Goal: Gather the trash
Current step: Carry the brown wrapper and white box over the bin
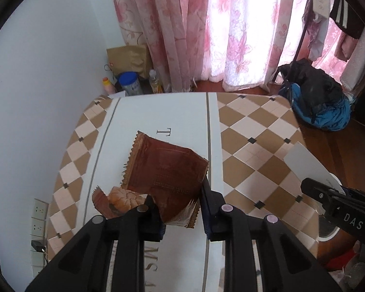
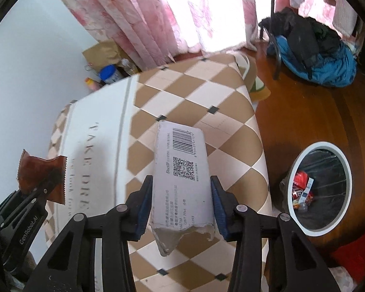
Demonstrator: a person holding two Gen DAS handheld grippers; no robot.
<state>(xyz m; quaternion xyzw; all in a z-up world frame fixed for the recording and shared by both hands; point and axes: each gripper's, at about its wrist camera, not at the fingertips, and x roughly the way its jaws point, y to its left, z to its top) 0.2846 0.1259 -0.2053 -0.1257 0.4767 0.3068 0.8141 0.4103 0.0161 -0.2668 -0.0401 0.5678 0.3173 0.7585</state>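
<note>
Brown crinkled snack wrapper (image 1: 168, 172) pinched in left tool (image 1: 180, 202), held above surface (image 1: 255, 131) with checkered cloth; bread picture on wrapper's torn lower edge; right tool (image 2: 181, 202) pressed onto grey cardboard box (image 2: 182, 177), barcode and QR code facing up, near end torn; box over surface's right part; white-rimmed trash bin (image 2: 321, 189) on wooden floor (image 2: 292, 112) right of surface, black liner, red packaging inside; blue-black bag (image 2: 316, 58) on floor near pink floral curtains (image 2: 158, 12); bottles (image 1: 143, 82) and paper bag (image 1: 129, 58) beyond surface's far left corner.
</note>
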